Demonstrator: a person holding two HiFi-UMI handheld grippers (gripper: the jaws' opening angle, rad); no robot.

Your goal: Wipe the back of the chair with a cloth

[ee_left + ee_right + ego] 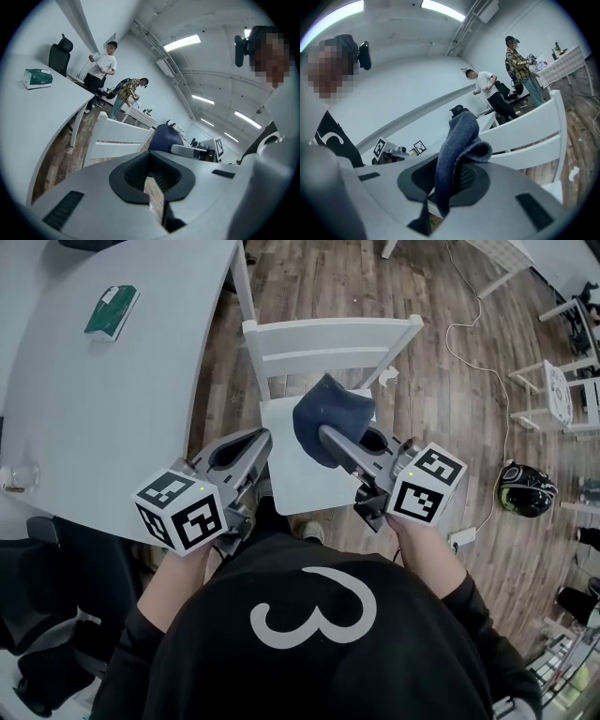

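A white tabletop (112, 409) fills the left side, with a green pack (112, 310) lying flat near its far edge. The left gripper (262, 442) is over the near left corner of the chair seat (295, 479), beside the tabletop's edge. Its jaws are drawn almost together, leaving only a thin slit with nothing in it.

The white chair (328, 338) stands in the middle on the wood floor (441, 409), its slatted back on the far side from the person. The dark blue cloth (328, 413) hangs bunched over the seat, just in front of the lower slat. Whether it touches the back cannot be told.

The right gripper (330, 437) is clamped on the cloth's lower part, and the cloth rises above its jaws in a fold. Further right, a white cable (492, 390) trails across the floor, and a black and green helmet (525, 488) lies near it.
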